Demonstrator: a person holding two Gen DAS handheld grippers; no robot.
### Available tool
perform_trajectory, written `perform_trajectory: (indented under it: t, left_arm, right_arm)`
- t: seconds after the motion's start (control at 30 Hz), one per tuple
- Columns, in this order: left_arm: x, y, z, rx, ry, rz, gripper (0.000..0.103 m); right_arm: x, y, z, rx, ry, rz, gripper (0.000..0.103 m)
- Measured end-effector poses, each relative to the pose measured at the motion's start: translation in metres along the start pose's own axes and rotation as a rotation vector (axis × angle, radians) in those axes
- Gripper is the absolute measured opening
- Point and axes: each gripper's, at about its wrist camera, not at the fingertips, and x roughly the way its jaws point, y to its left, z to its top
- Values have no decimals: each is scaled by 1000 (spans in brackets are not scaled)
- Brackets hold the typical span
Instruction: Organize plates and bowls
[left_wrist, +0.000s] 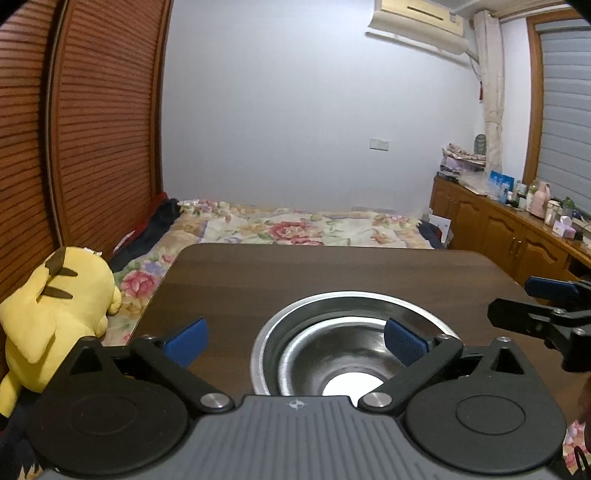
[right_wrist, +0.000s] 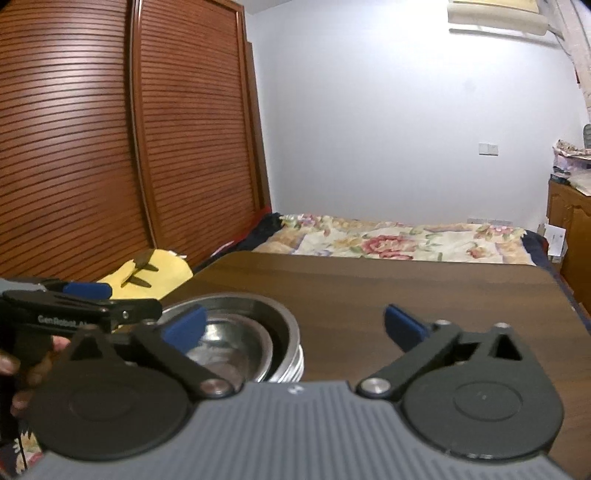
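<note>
Pale walls close in a bedroom with a slatted wooden wardrobe (left_wrist: 92, 129) down one side, an air conditioner (left_wrist: 417, 26) high up, and a low wooden cabinet (left_wrist: 498, 229) cluttered with bottles along the other. Below the far wall lies a bed with a flowered quilt (left_wrist: 295, 225), and set over its near end is a dark wooden table (left_wrist: 295, 273). A yellow plush toy (left_wrist: 59, 306) slumps on the quilt just beside the table's left edge. On the table, towards its near left part, sit the nested steel bowls (left_wrist: 351, 350): a smaller one inside a larger, and from the right wrist view ribbed rims of more stacked beneath. The left gripper (left_wrist: 293, 339) hangs above them with its blue pads spread wide, one out over bare wood and the other over the bowl's right rim, neither touching metal. The right gripper (right_wrist: 293, 326) is just beside the stack on its right, fingers likewise splayed apart with nothing between them but tabletop. A hand (right_wrist: 26, 365) shows at the left gripper's handle.
</note>
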Motion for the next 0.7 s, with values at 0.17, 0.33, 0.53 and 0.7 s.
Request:
perform_trajectory:
  t: [0.17,0.33,0.53,0.7]
  left_arm:
    - [-12,-11,3,15,-38,-9,103]
    - [-18,-22,6,30,-52,26,103]
    - [-21,-30,9,36,-58,25,103]
    - [-24,-35,6,33,-63,3,103]
  right_arm:
    - [-7,-5,2,2,-1,-52,103]
    - [-19,-10,1,1,-15,-89,103]
    - [-35,-18,6,16,-34,-112,103]
    - [-46,-25,9,35,-43,-117,103]
